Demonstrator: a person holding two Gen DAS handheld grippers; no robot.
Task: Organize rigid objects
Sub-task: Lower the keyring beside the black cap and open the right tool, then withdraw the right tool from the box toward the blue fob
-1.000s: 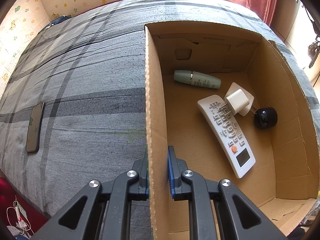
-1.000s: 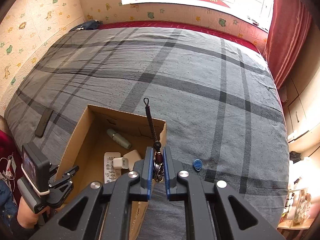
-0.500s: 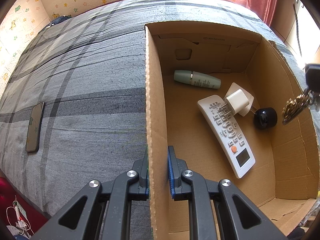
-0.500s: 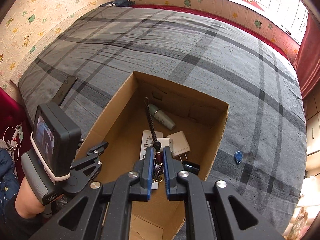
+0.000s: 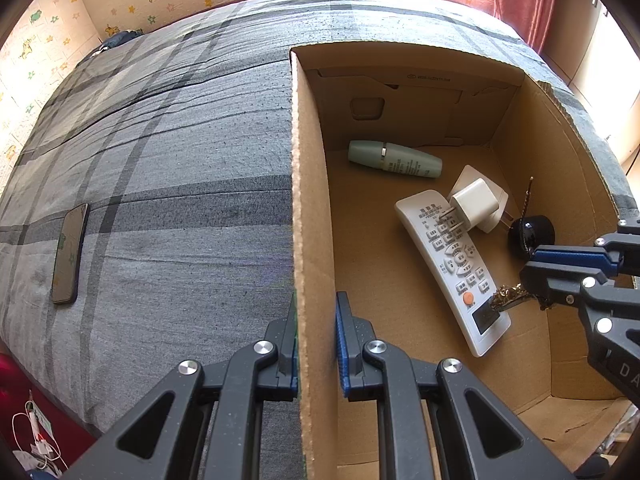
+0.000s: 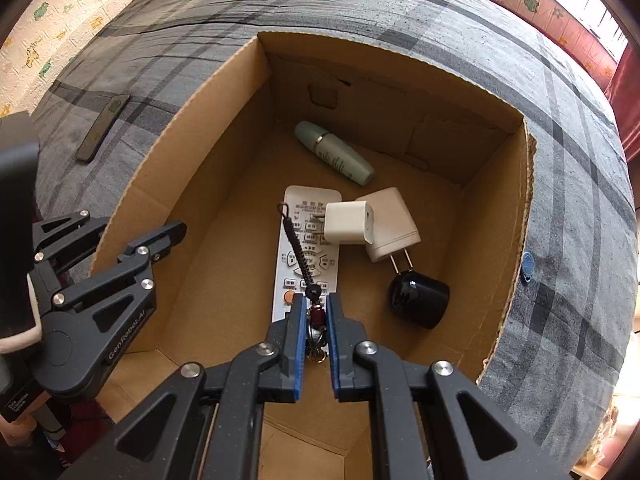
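An open cardboard box (image 5: 314, 184) (image 6: 496, 288) stands on a grey plaid bed. My left gripper (image 5: 316, 320) (image 6: 160, 242) is shut on the box's left wall. Down inside the box, my right gripper (image 6: 315, 312) (image 5: 526, 266) is shut on a keychain (image 6: 316, 315) (image 5: 510, 296), whose braided black cord (image 6: 297, 246) sticks out over the white remote (image 6: 306, 216) (image 5: 444, 256). On the box floor also lie a pale green bottle (image 5: 394, 159) (image 6: 334, 152), two white chargers (image 5: 474, 202) (image 6: 348, 222) and a black round object (image 5: 532, 234) (image 6: 420, 300).
A dark phone (image 5: 69, 254) (image 6: 104, 126) lies on the bedspread left of the box. A small blue tag (image 6: 528, 266) rests on the bed just right of the box. Patterned walls and a red curtain border the bed.
My right gripper has come down over the box and into it with the keychain, and now shows at the right of the left wrist view. The left gripper has not moved.
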